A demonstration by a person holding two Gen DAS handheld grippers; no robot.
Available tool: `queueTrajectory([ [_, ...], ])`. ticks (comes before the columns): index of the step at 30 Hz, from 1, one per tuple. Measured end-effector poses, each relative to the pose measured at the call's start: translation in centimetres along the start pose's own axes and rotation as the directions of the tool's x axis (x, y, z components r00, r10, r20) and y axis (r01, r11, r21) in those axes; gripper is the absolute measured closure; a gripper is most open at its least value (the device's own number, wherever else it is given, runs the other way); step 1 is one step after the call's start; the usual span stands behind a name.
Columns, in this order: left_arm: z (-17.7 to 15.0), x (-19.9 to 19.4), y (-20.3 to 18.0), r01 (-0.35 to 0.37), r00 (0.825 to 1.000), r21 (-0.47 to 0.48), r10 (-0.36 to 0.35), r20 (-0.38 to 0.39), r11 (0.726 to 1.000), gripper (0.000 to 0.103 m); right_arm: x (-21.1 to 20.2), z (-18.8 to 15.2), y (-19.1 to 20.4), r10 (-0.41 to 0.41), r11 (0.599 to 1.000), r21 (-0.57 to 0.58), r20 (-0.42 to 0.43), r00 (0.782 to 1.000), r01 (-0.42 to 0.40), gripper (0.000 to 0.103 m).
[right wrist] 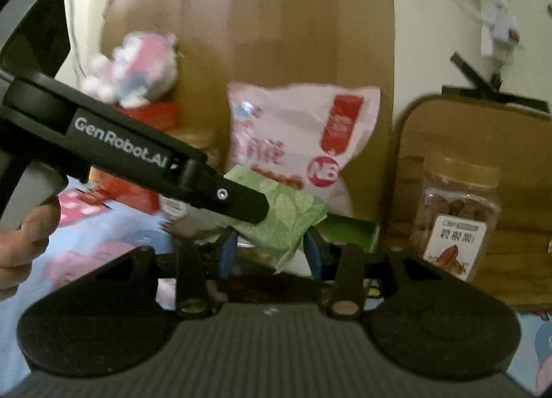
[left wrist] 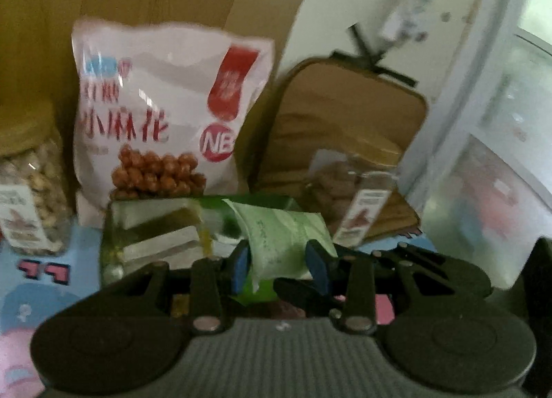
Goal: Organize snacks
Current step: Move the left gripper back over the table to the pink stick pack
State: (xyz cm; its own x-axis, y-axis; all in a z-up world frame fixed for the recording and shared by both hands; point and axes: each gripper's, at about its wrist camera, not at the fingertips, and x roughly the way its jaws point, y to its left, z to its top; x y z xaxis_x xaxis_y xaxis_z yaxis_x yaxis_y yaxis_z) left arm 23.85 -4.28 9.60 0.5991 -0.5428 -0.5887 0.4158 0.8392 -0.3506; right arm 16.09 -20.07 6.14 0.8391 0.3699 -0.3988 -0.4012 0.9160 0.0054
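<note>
Pale green packet [left wrist: 279,242] printed with a darker green leaf pattern, and the pads [left wrist: 241,265] either side of it are blue on black gripper parts. Behind, the big snack bag [left wrist: 165,111] is white with red lettering, a red banner, a red-and-white round badge and a heap of orange-brown balls; the two jars [right wrist: 455,215] are clear with tan lids. Tan bag [left wrist: 348,115] to the right, light-blue cloth [left wrist: 51,287] with pink shapes underneath, pink-and-white plush [right wrist: 134,66] beyond.
</note>
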Motion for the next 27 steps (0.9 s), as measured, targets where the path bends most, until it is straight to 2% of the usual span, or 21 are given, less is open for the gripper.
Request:
queueTrajectory([
  [5,0.7,3.9,1.5,0.021,0.999,-0.045,-0.022,-0.043,0.999,0.068,3.1,-0.7,-1.7,-0.041,0.999,-0.015,-0.059,0.997,0.040,0.055],
  [8,0.8,5.8,1.7,0.014,0.997,-0.051,-0.017,-0.070,0.999,0.069,3.8,-1.2,-2.3,-0.077,0.997,-0.014,-0.051,0.996,0.077,0.048],
  [13,0.6,7.1,1.6,-0.005,0.996,-0.057,0.001,-0.084,0.998,0.065,4.3,-1.5,-3.0,-0.093,0.996,0.001,-0.033,0.995,0.094,0.047],
  [15,0.7,6.7,1.4,0.011,0.997,-0.069,-0.016,-0.081,0.998,0.065,4.1,-1.6,-2.7,-0.111,0.994,-0.013,-0.022,0.994,0.111,0.047],
  [18,0.5,3.7,1.0,0.057,0.997,-0.055,-0.059,-0.041,0.997,0.065,2.6,-1.2,-2.7,-0.096,0.995,0.004,0.007,0.995,0.096,0.047],
  [20,-0.1,0.2,1.2,0.087,0.996,-0.037,-0.086,0.015,0.996,0.064,1.0,-0.9,-2.6,-0.088,0.996,0.018,0.041,0.995,0.088,0.047],
  [22,-1.3,-3.5,2.3,0.086,0.994,-0.043,-0.083,0.070,0.995,0.062,-0.8,-1.0,-2.4,-0.055,0.998,0.039,0.070,0.996,0.052,0.047],
  [24,-2.7,-6.4,3.7,0.048,0.993,-0.064,-0.041,0.107,0.997,0.062,-2.2,-1.4,-2.0,0.007,0.998,0.062,0.078,0.997,-0.012,0.047],
  [27,-5.6,-9.9,6.9,-0.077,0.989,-0.121,0.090,0.113,0.990,0.062,-3.2,-3.0,-0.1,0.115,0.989,0.087,0.028,0.993,-0.117,0.048],
])
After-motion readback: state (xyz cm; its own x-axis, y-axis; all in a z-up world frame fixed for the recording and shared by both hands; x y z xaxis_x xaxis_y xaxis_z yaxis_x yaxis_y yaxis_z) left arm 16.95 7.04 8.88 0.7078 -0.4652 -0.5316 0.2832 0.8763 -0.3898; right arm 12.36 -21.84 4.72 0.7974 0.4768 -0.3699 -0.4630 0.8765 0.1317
